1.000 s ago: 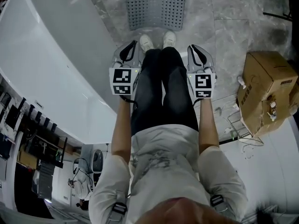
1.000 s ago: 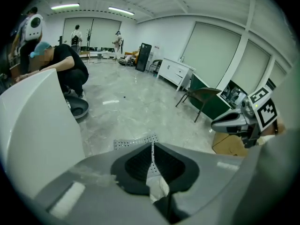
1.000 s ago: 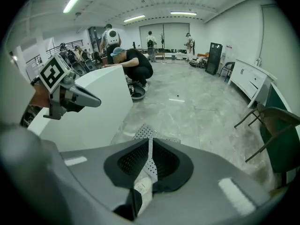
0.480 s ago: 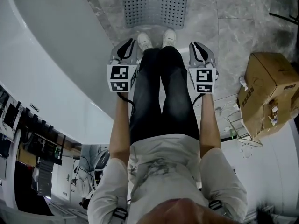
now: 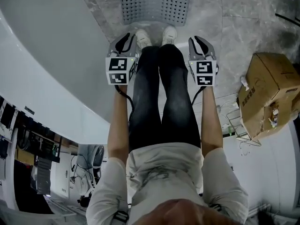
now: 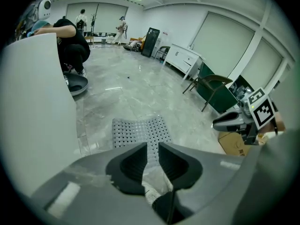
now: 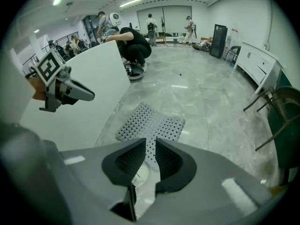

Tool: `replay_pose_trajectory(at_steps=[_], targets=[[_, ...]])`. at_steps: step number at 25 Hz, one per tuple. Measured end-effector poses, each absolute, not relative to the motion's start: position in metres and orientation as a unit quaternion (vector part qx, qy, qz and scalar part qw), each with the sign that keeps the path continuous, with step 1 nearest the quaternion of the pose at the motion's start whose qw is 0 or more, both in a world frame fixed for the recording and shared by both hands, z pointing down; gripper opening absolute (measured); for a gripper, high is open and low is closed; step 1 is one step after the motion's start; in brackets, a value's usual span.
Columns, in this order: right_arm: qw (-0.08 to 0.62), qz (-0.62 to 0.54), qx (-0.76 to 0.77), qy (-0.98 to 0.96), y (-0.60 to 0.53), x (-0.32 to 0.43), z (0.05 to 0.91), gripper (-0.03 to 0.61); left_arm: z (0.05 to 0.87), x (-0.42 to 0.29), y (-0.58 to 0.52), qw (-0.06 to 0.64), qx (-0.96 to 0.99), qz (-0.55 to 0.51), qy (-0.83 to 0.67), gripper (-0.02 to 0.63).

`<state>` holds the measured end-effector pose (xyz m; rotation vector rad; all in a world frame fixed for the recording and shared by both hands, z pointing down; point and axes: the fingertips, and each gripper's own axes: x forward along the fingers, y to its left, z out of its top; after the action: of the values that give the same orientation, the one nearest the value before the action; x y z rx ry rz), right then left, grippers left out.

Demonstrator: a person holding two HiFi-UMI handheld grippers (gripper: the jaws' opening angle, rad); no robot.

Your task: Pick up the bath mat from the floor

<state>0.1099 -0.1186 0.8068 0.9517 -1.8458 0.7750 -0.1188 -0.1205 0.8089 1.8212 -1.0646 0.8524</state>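
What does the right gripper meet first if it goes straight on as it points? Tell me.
Probably the near edge of the bath mat, in line past the right gripper; depth is unclear. Its jaws have just been opening, nothing between them.

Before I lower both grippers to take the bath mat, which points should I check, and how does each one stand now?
1. Mat lies flat, nothing on it: ok.
2. Left gripper: jaws slightly apart, have just been opening, nothing between them: ok.
3. Right gripper: jaws likewise slightly apart, have just been opening, nothing between them: ok.
4. Both at the mat's edge: not ok, each is short of it.
5. Shoes off the mat: cannot tell, the toes are at its near edge.
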Motion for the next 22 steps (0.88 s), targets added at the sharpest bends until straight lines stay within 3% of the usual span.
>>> replay_pose_trajectory(at_steps=[22], targets=[[0.470,0.332,0.395,-0.716,-0.119,0.139,0.945,0.129,0.962,-0.139,-0.119,0.433,0.693,0.380,-0.433,0.104]])
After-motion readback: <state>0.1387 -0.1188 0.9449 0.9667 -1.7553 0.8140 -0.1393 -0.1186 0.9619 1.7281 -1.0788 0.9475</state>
